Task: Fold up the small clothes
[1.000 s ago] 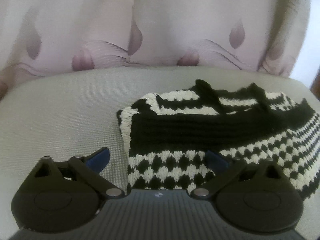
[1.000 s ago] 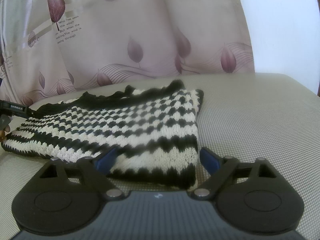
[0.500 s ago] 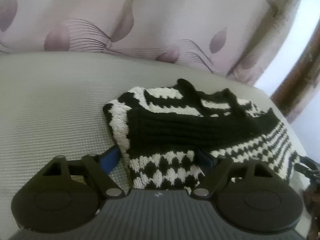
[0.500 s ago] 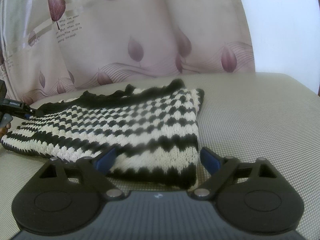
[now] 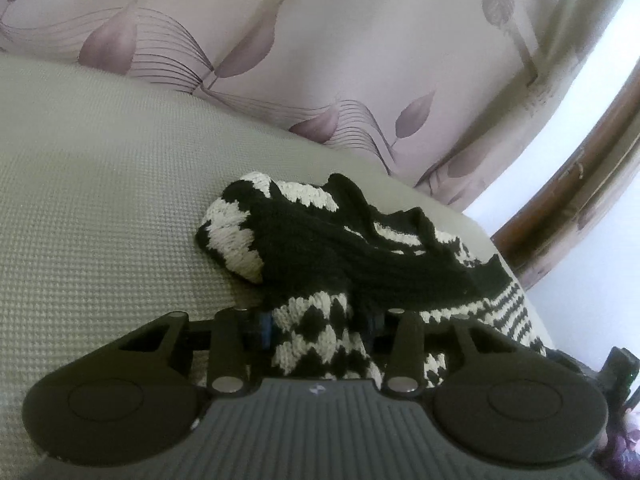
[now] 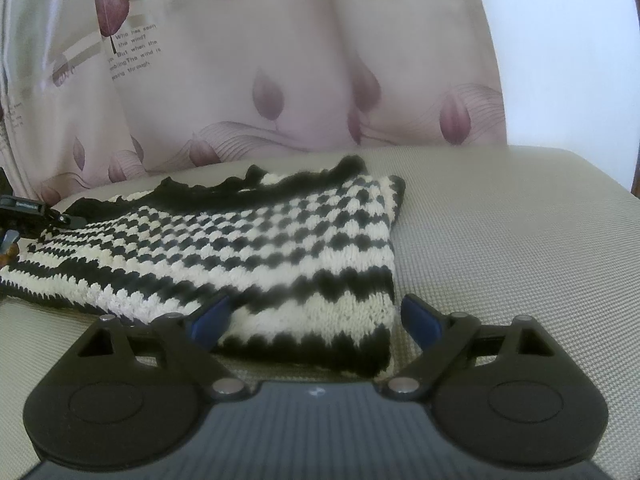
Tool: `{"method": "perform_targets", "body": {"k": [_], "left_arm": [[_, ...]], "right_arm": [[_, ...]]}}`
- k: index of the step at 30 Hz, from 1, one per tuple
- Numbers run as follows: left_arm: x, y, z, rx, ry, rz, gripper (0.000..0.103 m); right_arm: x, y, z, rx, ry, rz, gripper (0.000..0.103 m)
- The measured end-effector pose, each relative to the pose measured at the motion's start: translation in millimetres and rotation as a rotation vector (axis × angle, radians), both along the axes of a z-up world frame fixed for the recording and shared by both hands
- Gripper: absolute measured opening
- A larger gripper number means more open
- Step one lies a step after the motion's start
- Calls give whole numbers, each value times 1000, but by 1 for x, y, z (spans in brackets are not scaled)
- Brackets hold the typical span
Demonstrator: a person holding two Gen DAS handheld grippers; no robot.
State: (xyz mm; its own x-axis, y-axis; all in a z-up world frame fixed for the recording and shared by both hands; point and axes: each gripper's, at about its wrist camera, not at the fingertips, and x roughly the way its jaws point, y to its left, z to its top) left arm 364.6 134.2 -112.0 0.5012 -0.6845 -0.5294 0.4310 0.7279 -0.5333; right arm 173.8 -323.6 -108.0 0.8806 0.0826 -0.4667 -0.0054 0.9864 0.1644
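Observation:
A black-and-white knitted garment (image 5: 360, 256) lies on a grey woven cushion (image 5: 100, 180). My left gripper (image 5: 320, 324) has its jaws closing on the garment's near checkered corner. The knit fills the gap between the blue pads (image 5: 265, 326) and bunches up there. In the right wrist view the same garment (image 6: 248, 240) lies flat. My right gripper (image 6: 316, 316) stands open low over its near striped corner, with the knit between the wide-spread fingers and not squeezed. The left gripper (image 6: 24, 208) shows at that view's left edge, by the garment's far side.
A pale curtain (image 6: 280, 60) with purple leaf prints hangs behind the cushion. A brown wooden frame (image 5: 560, 200) runs at the right, beside a bright wall. Bare grey cushion (image 6: 500, 240) stretches to the right of the garment.
The left gripper turned and moved in on the garment's corner, and its jaws narrowed from wide open onto the knit, which has bunched up. The right gripper has stayed still and open.

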Motion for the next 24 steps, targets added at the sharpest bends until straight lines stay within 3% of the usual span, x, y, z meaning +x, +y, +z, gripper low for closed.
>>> {"method": "perform_targets", "body": {"k": [5,10,16,20,24], "left_arm": [[-1,-5,-1,-9,-19,5,51],[-8,-18,6,63,-31,54,30],[-18,-41,28,190,-45,132,26],[-25,-50,39,226,-33,188,24],[-33,-60,54,197,-15,237,23]], "right_arm": [[1,1,0,-6,6,1,93],[1,1,0,-11,7,3,93],[-2,0,1,-3,-15,-1,93],[-6,-4,3,14,-43,-2,98],[-10,-7,5,37,-72,4,98]]}}
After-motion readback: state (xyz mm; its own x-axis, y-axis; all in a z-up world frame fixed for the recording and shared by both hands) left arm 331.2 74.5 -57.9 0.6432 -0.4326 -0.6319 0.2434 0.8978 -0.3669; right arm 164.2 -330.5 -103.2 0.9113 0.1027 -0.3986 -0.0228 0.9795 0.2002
